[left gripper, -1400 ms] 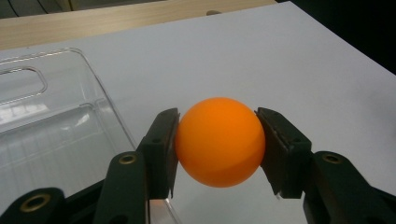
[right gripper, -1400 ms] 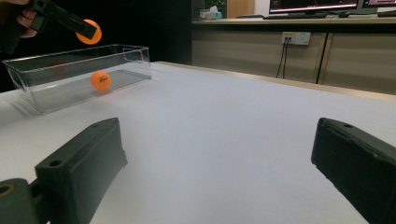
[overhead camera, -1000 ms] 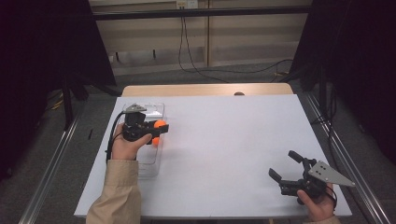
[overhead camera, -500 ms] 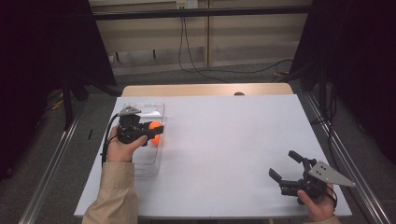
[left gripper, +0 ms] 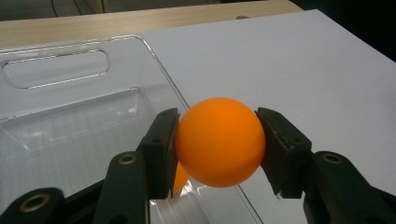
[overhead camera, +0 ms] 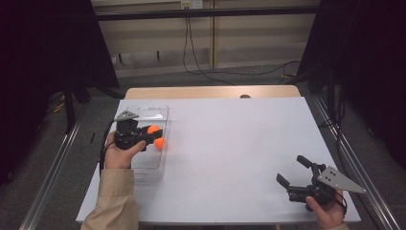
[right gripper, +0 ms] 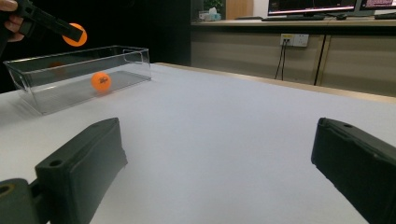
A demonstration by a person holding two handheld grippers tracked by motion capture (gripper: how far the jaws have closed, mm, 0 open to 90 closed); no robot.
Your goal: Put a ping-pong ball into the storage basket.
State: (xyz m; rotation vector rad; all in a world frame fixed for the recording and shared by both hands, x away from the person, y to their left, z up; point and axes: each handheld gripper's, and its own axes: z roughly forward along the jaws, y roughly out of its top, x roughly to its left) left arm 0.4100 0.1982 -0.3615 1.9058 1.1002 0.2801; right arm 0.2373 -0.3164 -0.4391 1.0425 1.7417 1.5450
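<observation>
Left gripper view shows the left tool (left gripper: 218, 144) clamping a smooth orange plastic ball (left gripper: 218, 141) at frame centre, above the clear rectangular plastic bin (left gripper: 70, 116). At lower right of the high view, the right tool (overhead camera: 293, 171) stands open over the white bench (overhead camera: 239, 143).

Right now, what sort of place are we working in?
Probably a lab or office test bench: a white table ringed by dark curtains, monitors on a back counter, wall sockets with trailing cables.
</observation>
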